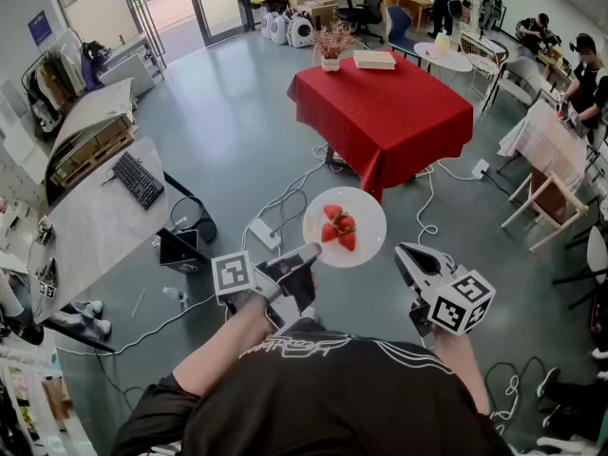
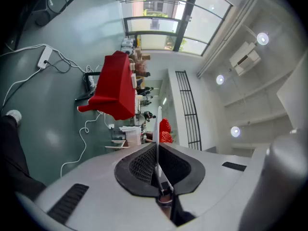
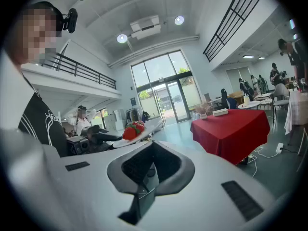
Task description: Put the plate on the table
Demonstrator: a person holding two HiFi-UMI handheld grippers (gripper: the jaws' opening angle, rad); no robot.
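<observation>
A white plate (image 1: 363,215) with red strawberries (image 1: 339,226) hangs level in the air above the grey floor. My left gripper (image 1: 306,255) is shut on its near left rim. In the left gripper view the plate (image 2: 158,124) shows edge-on between the pads, with the strawberries (image 2: 165,130) beyond. My right gripper (image 1: 408,256) hovers just right of the plate, shut and holding nothing, and it does not touch the plate. The red-clothed table (image 1: 380,112) stands a few steps ahead. The right gripper view shows the plate (image 3: 147,129) to the left and the table (image 3: 233,129) to the right.
On the red table's far edge stand a potted plant (image 1: 332,44) and a flat white box (image 1: 373,60). White cables and a power strip (image 1: 265,233) lie on the floor before it. A desk with a keyboard (image 1: 138,180) is at the left. Chairs and small tables (image 1: 546,150) stand at the right.
</observation>
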